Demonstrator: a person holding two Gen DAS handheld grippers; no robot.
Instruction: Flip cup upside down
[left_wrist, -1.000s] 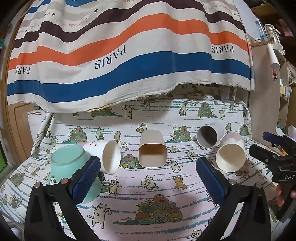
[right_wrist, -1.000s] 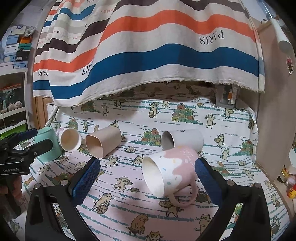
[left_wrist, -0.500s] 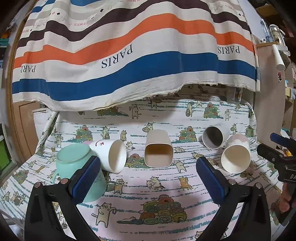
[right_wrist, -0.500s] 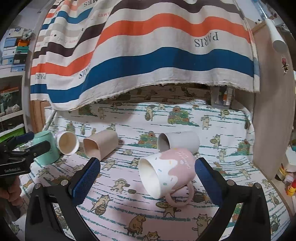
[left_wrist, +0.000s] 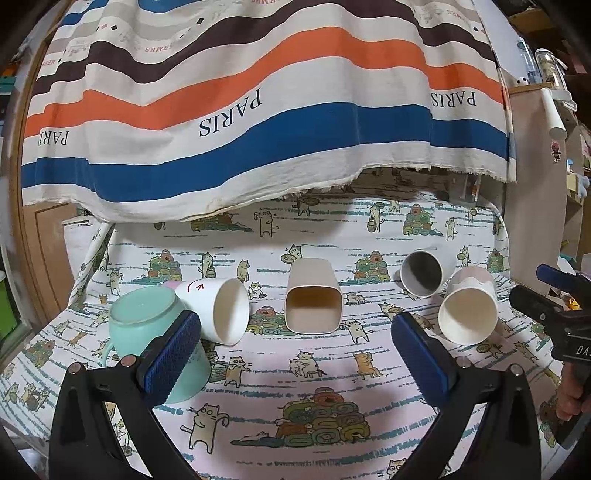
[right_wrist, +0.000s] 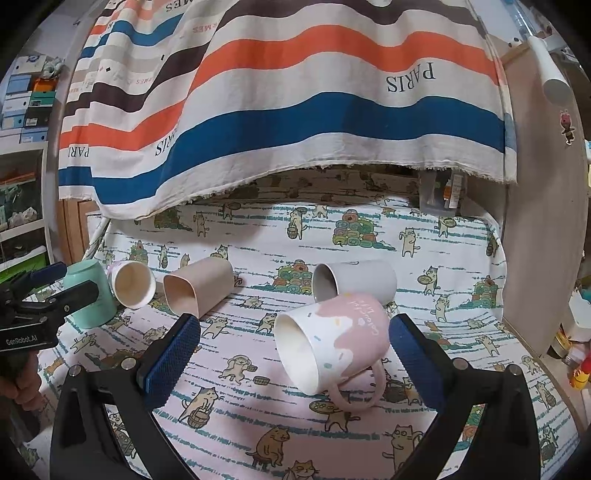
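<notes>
Five cups are on a cat-print cloth. A mint green mug (left_wrist: 147, 325) stands upside down at the left, also in the right wrist view (right_wrist: 90, 295). A white cup (left_wrist: 218, 306), a beige square cup (left_wrist: 314, 301), a grey cup (left_wrist: 421, 273) and a pink-and-white mug (right_wrist: 332, 339) lie on their sides, mouths toward me. My left gripper (left_wrist: 295, 350) is open and empty, in front of the beige cup. My right gripper (right_wrist: 293, 360) is open and empty, with the pink mug lying between its fingers' lines, a little beyond the tips.
A striped "PARIS" cloth (left_wrist: 258, 110) hangs over the back of the table. A wooden panel (right_wrist: 535, 221) stands at the right edge. Shelves with boxes (right_wrist: 22, 110) are at the far left. The cat-print cloth (left_wrist: 295, 398) lies in front of the cups.
Both grippers have drawn back and risen slightly, so the cups sit a little farther and lower in view. No cup has moved. Both stay open.
</notes>
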